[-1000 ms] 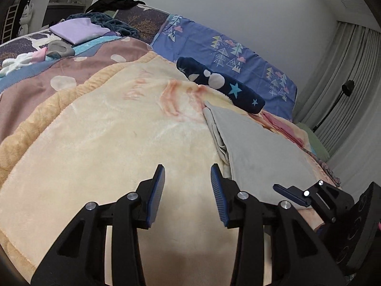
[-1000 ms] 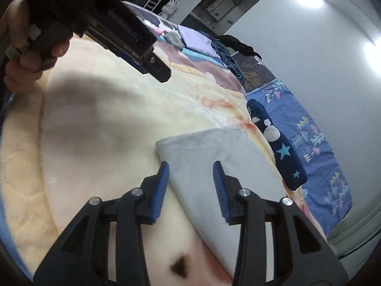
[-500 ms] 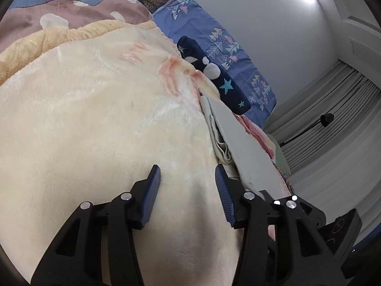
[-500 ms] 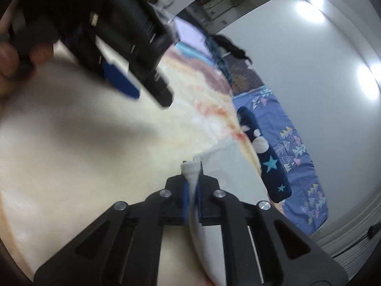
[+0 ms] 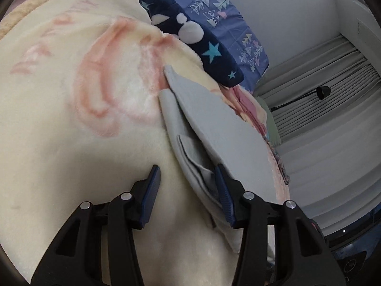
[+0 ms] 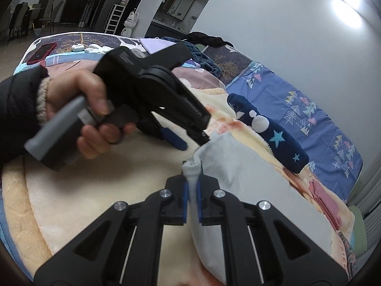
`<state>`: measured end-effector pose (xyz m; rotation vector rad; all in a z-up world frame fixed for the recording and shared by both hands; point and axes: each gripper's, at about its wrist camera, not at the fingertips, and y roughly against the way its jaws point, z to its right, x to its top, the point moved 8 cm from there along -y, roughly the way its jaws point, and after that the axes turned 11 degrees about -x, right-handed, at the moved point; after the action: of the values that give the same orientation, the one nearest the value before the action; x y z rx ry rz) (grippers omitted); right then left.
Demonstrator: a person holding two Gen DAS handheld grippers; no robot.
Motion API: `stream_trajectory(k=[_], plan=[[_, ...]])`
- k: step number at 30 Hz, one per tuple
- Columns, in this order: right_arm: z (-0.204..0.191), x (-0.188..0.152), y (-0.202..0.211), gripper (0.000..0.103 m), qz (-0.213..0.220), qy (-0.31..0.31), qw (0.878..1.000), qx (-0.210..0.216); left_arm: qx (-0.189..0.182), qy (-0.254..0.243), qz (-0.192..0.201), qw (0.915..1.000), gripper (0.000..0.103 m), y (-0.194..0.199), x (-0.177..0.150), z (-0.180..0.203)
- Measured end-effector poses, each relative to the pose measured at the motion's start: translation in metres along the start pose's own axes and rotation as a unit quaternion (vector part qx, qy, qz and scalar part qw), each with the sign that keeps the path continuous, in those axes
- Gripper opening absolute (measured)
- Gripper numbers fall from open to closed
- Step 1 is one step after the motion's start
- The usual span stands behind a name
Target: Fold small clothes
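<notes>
No legible text anywhere.

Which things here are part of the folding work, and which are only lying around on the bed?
Part of the job:
- grey garment, one edge pinched and lifted
- right gripper, shut on that edge
- left gripper, open beside the garment's layered edge

Only lying about:
- navy star-patterned fleece
- red phone
- folded lilac cloth
- cream blanket, the work surface

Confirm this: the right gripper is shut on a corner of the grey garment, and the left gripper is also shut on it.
Half right. The right gripper is shut on the grey garment, but the left gripper is open, its jaws apart at the garment's edge, as the left wrist view shows.
</notes>
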<state>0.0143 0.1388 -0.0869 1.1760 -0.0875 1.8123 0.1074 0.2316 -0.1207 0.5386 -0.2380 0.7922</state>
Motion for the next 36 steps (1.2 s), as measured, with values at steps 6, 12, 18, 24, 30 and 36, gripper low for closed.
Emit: stream_trajectory(k=[6, 12, 18, 24, 30, 36], plan=[[-0.014, 0.003, -0.002, 0.005, -0.010, -0.003, 1.000, 0.025, 0.012, -0.037, 0.027, 0.9989, 0.003, -0.008, 0.023, 0.000], [-0.049, -0.024, -0.018, 0.006, -0.062, 0.045, 0.995, 0.056, 0.039, -0.032, 0.058, 0.9970, 0.000, 0.005, 0.017, -0.020], [-0.041, -0.022, -0.011, 0.007, -0.054, 0.034, 0.996, 0.057, 0.012, 0.002, 0.075, 0.9971, 0.049, 0.019, 0.034, -0.023], [-0.054, -0.027, -0.015, 0.007, -0.060, 0.068, 0.995, 0.040, 0.048, -0.025, 0.021, 0.9983, 0.021, -0.033, 0.052, -0.012], [-0.050, -0.017, -0.006, 0.005, -0.036, 0.066, 0.997, 0.023, 0.049, -0.054, 0.059, 0.9956, 0.005, -0.037, 0.069, -0.012], [-0.051, -0.023, -0.001, 0.038, -0.033, 0.079, 0.996, 0.027, 0.017, -0.025, 0.072, 0.9969, 0.032, -0.026, 0.060, -0.022]])
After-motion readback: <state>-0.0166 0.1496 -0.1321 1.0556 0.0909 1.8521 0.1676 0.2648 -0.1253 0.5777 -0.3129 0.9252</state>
